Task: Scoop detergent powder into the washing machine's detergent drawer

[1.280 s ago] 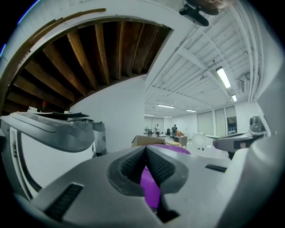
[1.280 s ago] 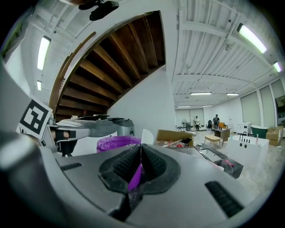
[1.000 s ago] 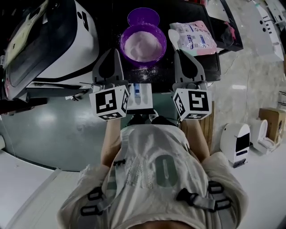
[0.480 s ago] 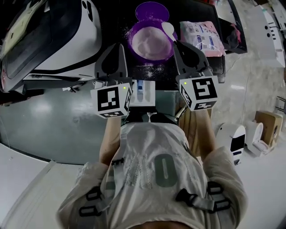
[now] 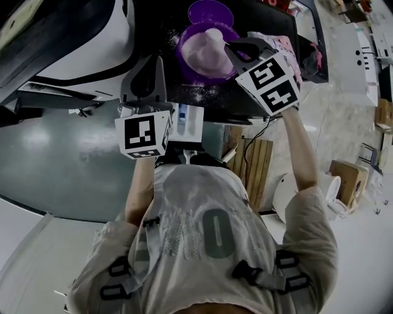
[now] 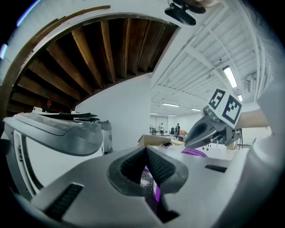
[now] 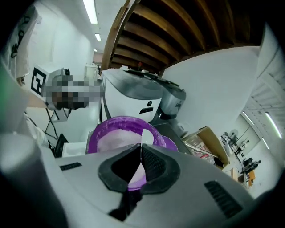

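Observation:
A purple bowl (image 5: 184,61) of white detergent powder stands on the dark tabletop, and it also shows as the bowl (image 7: 104,133) in the right gripper view. My right gripper (image 5: 229,46) is shut on the handle of a white spoon (image 5: 214,35), whose head lies over the powder. I cannot tell if it touches the powder. In the right gripper view the spoon (image 7: 141,141) shows edge-on between the shut jaws of the right gripper (image 7: 140,150). My left gripper (image 5: 147,66) hangs shut and empty left of the bowl. The white detergent drawer (image 5: 199,116) stands out below the bowl.
The washing machine (image 5: 92,30) fills the upper left. A purple lid (image 5: 210,11) lies behind the bowl and a pink bag (image 5: 293,46) to its right. Spilled powder (image 5: 199,95) dots the tabletop. A wooden crate (image 5: 252,159) and a white appliance (image 5: 288,196) stand on the floor.
My right gripper has swung left and tilted, carrying the spoon from beside the bowl to over the powder. The left gripper has hardly moved.

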{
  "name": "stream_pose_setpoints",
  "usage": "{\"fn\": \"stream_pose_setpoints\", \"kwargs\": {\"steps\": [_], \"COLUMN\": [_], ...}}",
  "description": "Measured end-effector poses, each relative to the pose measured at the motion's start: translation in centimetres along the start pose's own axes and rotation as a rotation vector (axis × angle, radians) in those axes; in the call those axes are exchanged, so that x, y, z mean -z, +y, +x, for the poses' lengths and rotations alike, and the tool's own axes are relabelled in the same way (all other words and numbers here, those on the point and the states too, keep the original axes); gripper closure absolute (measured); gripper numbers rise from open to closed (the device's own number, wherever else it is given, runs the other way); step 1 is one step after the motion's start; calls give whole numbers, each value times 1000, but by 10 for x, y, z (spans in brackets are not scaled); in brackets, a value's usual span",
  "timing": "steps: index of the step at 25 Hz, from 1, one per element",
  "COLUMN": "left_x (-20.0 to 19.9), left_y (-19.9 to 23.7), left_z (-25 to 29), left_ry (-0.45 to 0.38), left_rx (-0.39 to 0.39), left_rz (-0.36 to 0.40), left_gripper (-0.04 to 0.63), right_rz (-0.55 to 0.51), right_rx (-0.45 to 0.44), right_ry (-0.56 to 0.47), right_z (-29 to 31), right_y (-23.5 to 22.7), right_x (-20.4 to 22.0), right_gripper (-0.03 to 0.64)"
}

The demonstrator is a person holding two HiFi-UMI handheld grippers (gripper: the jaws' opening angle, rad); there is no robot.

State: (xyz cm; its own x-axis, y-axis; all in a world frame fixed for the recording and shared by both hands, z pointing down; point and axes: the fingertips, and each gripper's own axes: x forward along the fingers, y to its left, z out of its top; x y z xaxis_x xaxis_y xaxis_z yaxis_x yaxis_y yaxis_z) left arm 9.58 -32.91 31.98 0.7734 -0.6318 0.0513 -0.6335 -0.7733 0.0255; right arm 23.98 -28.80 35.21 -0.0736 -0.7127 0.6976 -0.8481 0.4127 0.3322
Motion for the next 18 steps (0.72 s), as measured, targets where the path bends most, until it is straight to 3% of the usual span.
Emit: {"fn": "stream_pose_setpoints", "kwargs": {"steps": [8,18], "left_x": [8,20], "left_y": [20,31], "left_z": [-14,-26], "left_ry": [2,17], "left_rx": [-60,-99], "left_rz": [-26,-49], "left_gripper": [575,575], "right_rz": [-129,-133], "right_rx": [-119,-254], "right_ry": [208,268], "right_z": [38,35], "right_y": [19,46], "right_x": [13,17], "right_gripper": [606,606]}}
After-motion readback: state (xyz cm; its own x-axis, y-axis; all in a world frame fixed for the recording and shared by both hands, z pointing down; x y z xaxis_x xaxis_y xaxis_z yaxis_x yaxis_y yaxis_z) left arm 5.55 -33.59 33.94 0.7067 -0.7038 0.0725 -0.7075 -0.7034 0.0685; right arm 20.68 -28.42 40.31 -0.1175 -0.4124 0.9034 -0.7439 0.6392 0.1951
